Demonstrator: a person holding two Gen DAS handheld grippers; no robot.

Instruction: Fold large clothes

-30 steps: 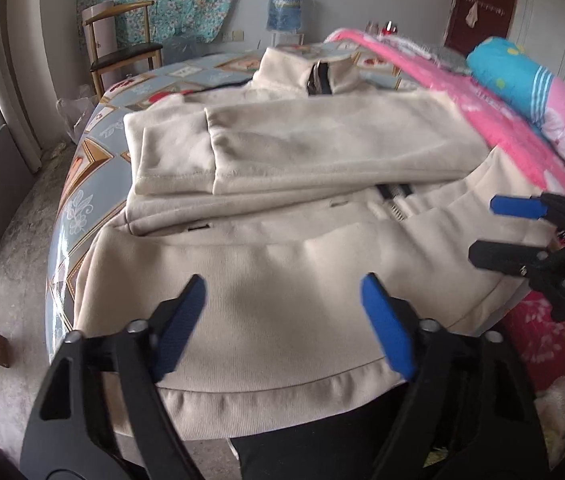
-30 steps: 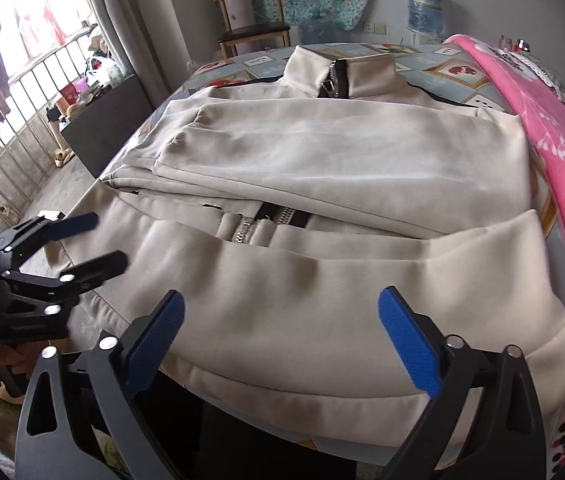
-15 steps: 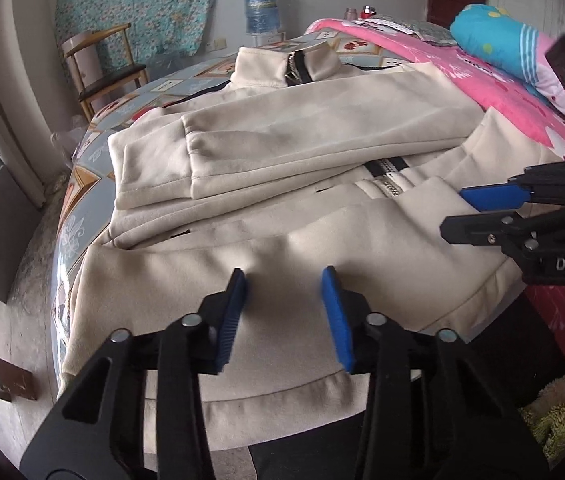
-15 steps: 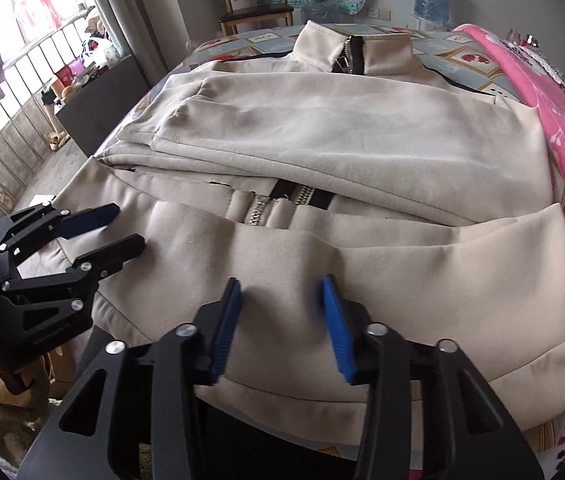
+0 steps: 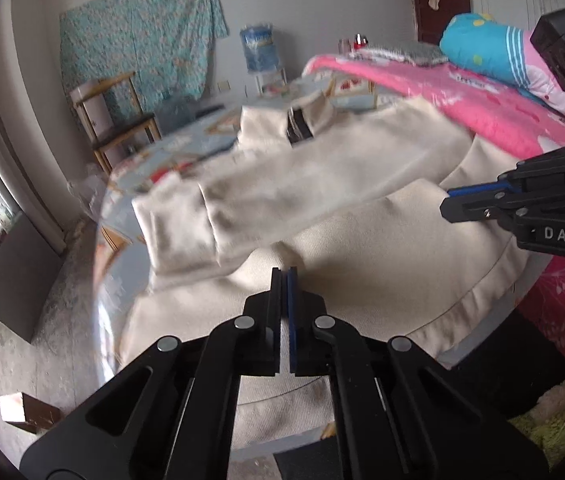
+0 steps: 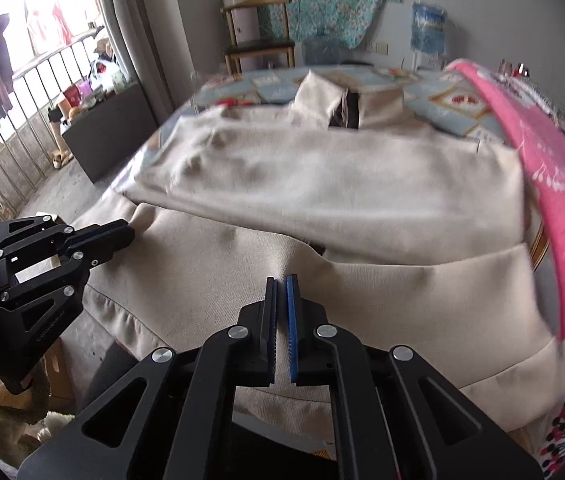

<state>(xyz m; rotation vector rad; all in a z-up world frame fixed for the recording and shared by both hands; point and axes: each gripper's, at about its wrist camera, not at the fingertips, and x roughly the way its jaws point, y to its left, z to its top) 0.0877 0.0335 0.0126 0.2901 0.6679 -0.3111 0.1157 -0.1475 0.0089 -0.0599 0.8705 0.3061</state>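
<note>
A cream zip jacket [image 5: 362, 240] lies on the table, its sleeves folded across the chest and its collar at the far end; it also shows in the right wrist view [image 6: 342, 184]. My left gripper [image 5: 285, 276] is shut on a pinch of the jacket's bottom part near the hem, lifting a small ridge of cloth. My right gripper [image 6: 281, 284] is shut on the same bottom part further right, also raising a ridge. Each gripper shows in the other's view: the right gripper [image 5: 448, 200] and the left gripper [image 6: 128, 232].
The patterned table [image 5: 122, 216] drops off at the left edge to the floor. A pink blanket [image 6: 562, 184] and a blue pillow [image 5: 482, 44] lie along the right. A wooden chair [image 6: 258, 36] and a water bottle [image 5: 260, 46] stand beyond the table.
Both grippers went from wide open to shut, pinching the jacket's bottom part. The bottom part is lifted and bunched, and the views have tilted up.
</note>
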